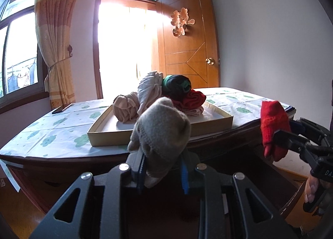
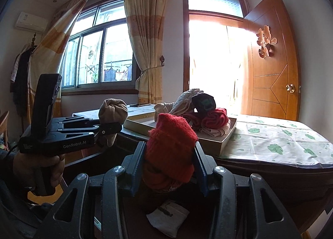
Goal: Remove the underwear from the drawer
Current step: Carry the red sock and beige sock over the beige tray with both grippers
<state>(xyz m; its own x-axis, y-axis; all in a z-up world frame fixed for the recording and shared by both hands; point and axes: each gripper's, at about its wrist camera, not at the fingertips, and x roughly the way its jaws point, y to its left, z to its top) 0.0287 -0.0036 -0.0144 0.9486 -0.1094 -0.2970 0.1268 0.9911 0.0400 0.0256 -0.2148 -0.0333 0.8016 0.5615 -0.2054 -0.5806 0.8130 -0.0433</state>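
Observation:
My left gripper point(image 1: 163, 168) is shut on a rolled grey-beige underwear piece point(image 1: 161, 132), held up in front of the table; it also shows in the right wrist view point(image 2: 113, 114). My right gripper point(image 2: 169, 162) is shut on a rolled red underwear piece point(image 2: 170, 147), seen from the left wrist at far right point(image 1: 273, 128). A shallow cardboard tray point(image 1: 108, 135) on the table holds a pile of rolled underwear point(image 1: 149, 91) in beige, white, dark green and red. The open drawer lies dark below the grippers; a white folded piece point(image 2: 168, 218) shows in it.
The table point(image 2: 281, 143) has a cloud-print cover and a dark wood front edge. A phone point(image 1: 61, 108) lies at its far left. A wooden door point(image 1: 187, 37), bright doorway, curtains and windows stand behind. The wall is on the right.

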